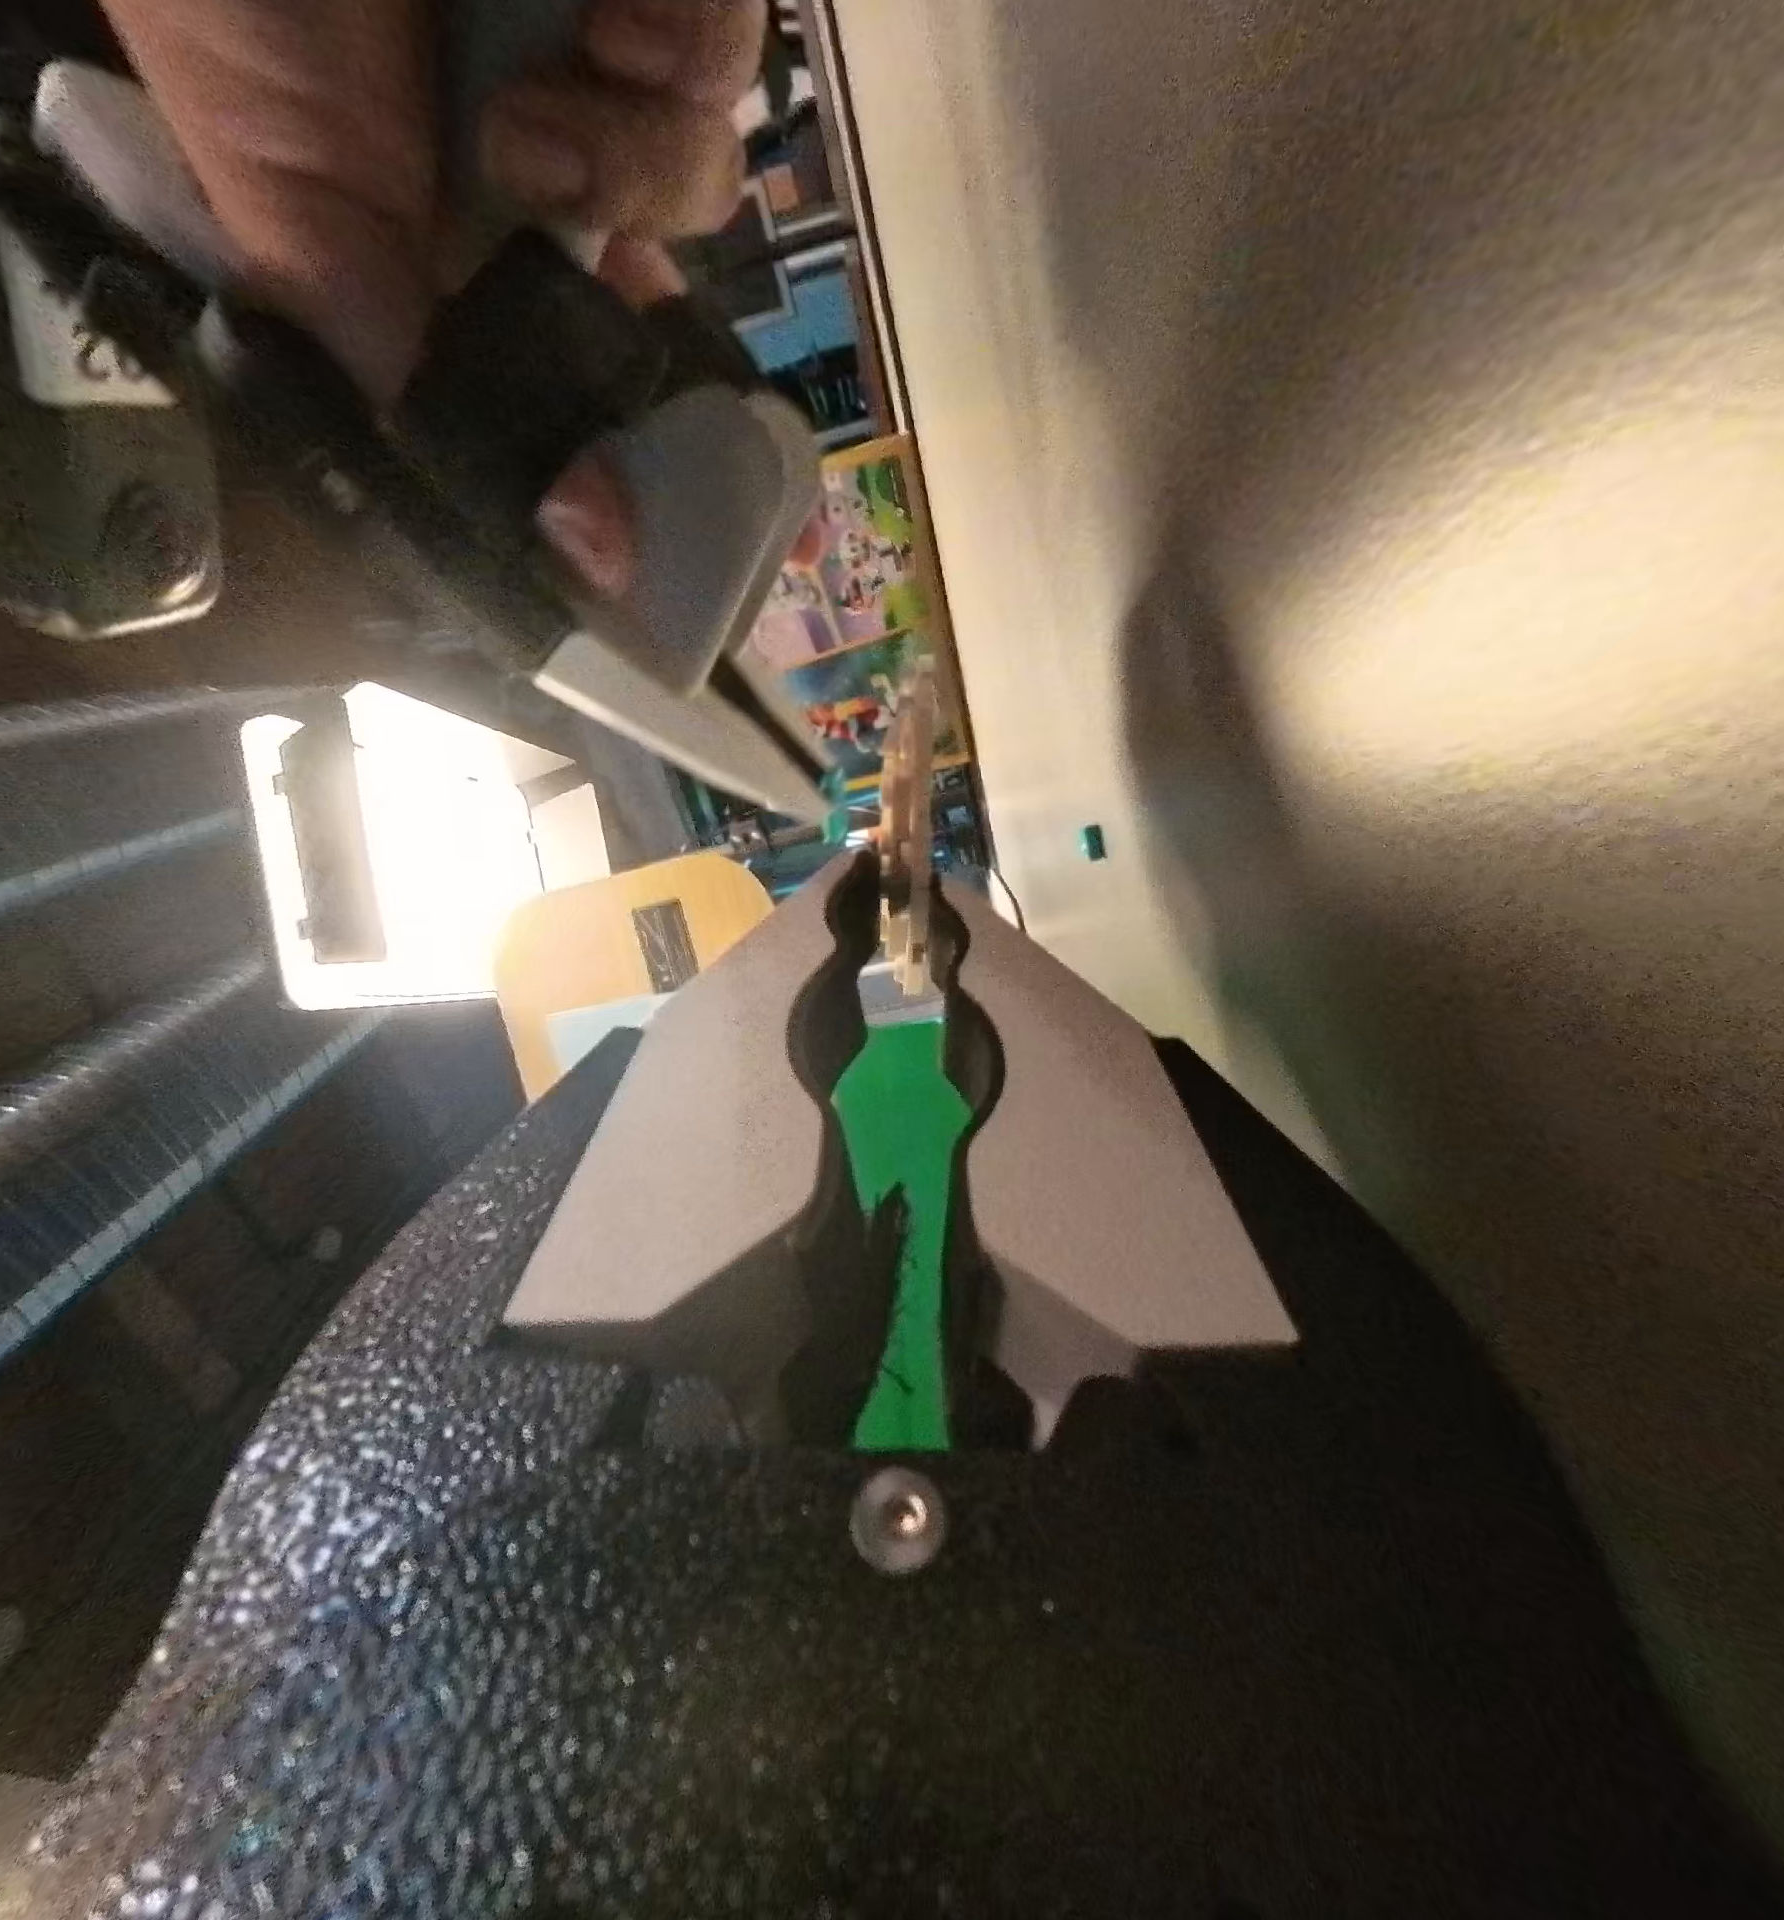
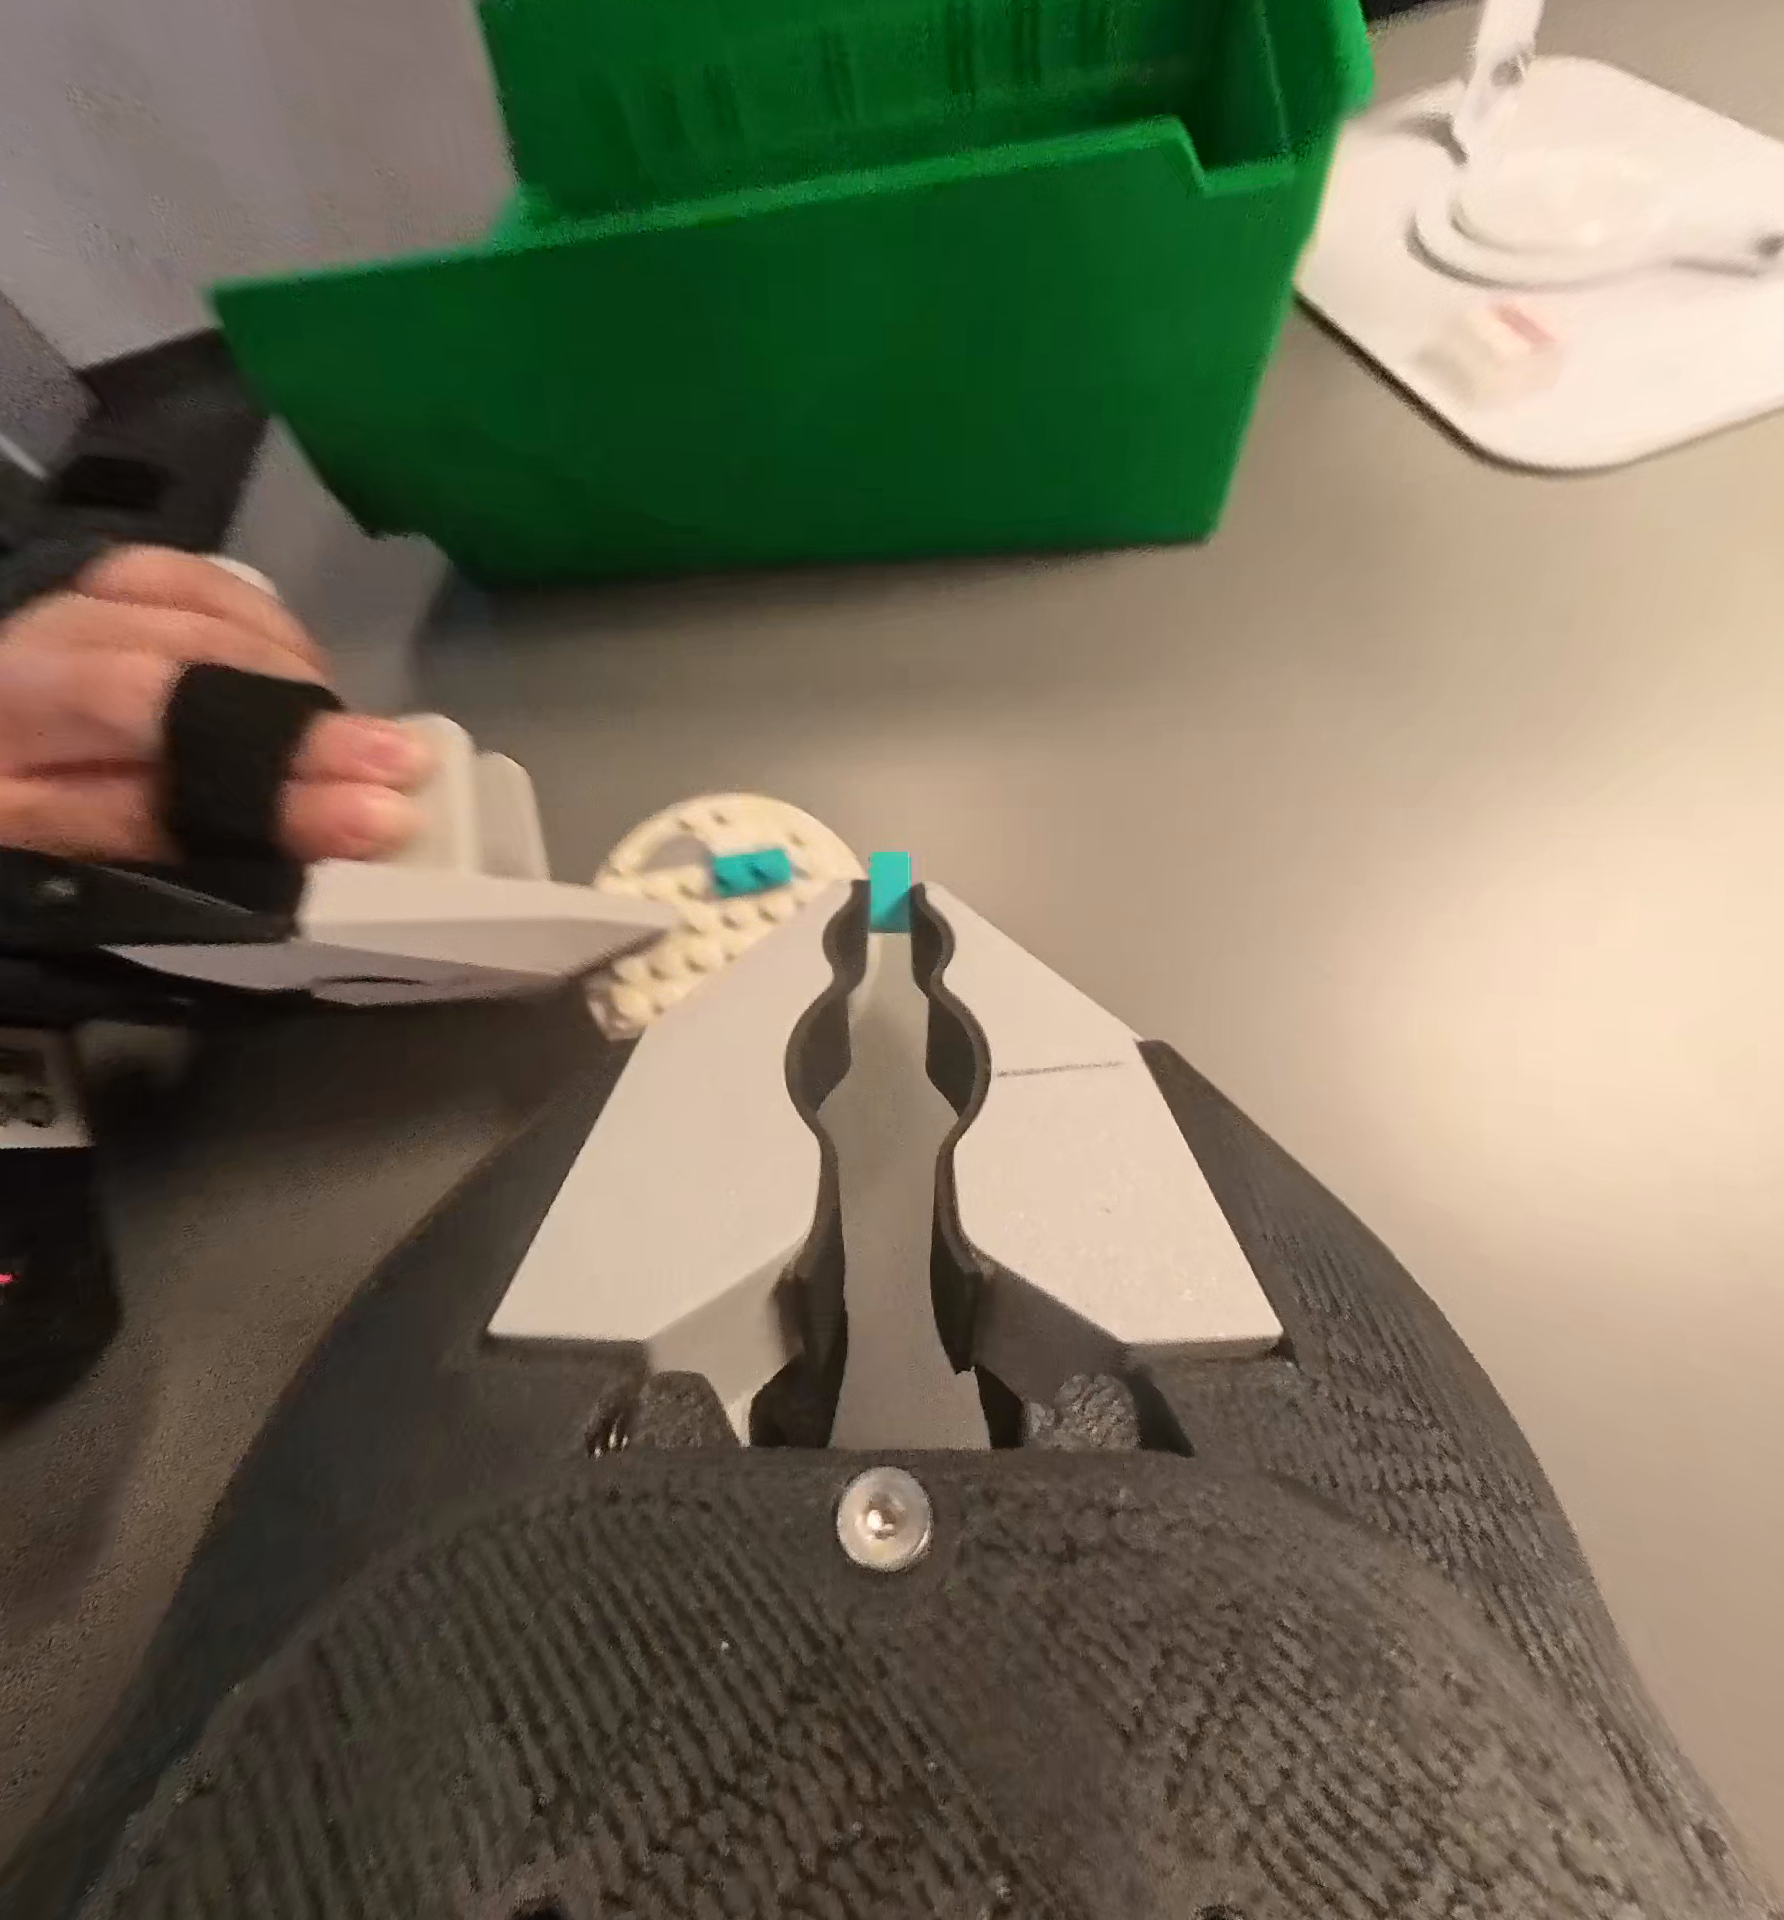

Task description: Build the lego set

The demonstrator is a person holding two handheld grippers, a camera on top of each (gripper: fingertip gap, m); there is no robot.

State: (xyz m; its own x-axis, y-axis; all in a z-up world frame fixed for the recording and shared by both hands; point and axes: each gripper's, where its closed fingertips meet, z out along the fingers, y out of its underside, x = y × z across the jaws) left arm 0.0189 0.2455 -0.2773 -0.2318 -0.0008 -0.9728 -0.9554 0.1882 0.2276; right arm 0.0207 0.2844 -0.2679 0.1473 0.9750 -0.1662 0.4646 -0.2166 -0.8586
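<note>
My left gripper (image 1: 903,873) is shut on the edge of a cream round studded plate (image 1: 907,914), seen edge-on and held above the table. In the right wrist view the same plate (image 2: 659,966) shows face-up with a teal brick (image 2: 748,873) stuck on it, and the left gripper (image 2: 639,940) comes in from the left with a hand on it. My right gripper (image 2: 888,894) is shut on a second small teal brick (image 2: 888,888), just right of the plate. In the left wrist view the right gripper (image 1: 820,805) reaches in from the upper left, close to the plate.
A green bin (image 2: 815,364) stands behind the work spot on the grey table (image 2: 1387,831). A white stand base (image 2: 1594,291) sits at the back right. A small teal piece (image 1: 1090,840) lies on the table. A colourful printed box or booklet (image 1: 857,582) lies beyond. Left tips to right tips: about 5 cm.
</note>
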